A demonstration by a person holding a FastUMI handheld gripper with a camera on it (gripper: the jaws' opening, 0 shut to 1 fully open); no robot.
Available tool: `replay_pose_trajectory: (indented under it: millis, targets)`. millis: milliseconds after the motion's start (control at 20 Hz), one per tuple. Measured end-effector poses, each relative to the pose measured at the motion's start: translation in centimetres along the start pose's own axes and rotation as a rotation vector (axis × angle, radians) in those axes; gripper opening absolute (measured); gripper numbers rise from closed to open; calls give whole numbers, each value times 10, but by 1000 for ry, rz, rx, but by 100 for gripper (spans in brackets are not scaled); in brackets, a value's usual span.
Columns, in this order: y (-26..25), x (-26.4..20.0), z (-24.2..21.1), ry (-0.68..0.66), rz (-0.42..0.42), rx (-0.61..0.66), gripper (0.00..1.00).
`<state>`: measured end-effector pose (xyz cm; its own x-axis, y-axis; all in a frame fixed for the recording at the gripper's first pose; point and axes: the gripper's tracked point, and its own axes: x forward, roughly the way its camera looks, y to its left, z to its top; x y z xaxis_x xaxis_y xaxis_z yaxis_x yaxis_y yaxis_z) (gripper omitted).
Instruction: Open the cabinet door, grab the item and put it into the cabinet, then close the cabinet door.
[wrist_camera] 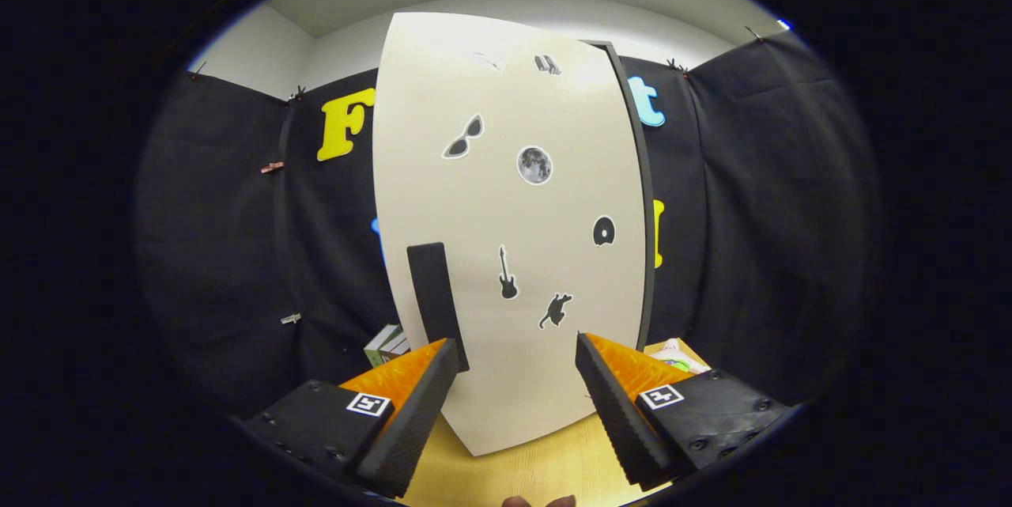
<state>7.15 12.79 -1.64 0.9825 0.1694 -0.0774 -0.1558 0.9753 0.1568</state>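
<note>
The claw (516, 365) is spread wide with nothing between its ribbed fingers (411, 420), hovering over the pale wood-grain surface (545, 467). Just ahead stands the tall, smooth cream cabinet door (506, 214), with a flat dark rectangular handle (436, 301) near the left finger and small stickers: sunglasses (464, 137), moon (534, 165), guitar (507, 274). A boxed item (387, 344) lies left of the door.

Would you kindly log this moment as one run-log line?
gripper: open, empty | cabinet door: facing fingers | handle: by one finger
</note>
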Motion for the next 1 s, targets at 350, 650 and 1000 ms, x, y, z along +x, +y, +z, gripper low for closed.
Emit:
replay_pose_trajectory:
  millis: [350,650,1000]
  targets:
    - [-6,-1,7,-23,-40,-26,98]
    - [-12,-1,9,-28,-72,-50,98]
    - [-15,0,10,-33,-81,-58,98]
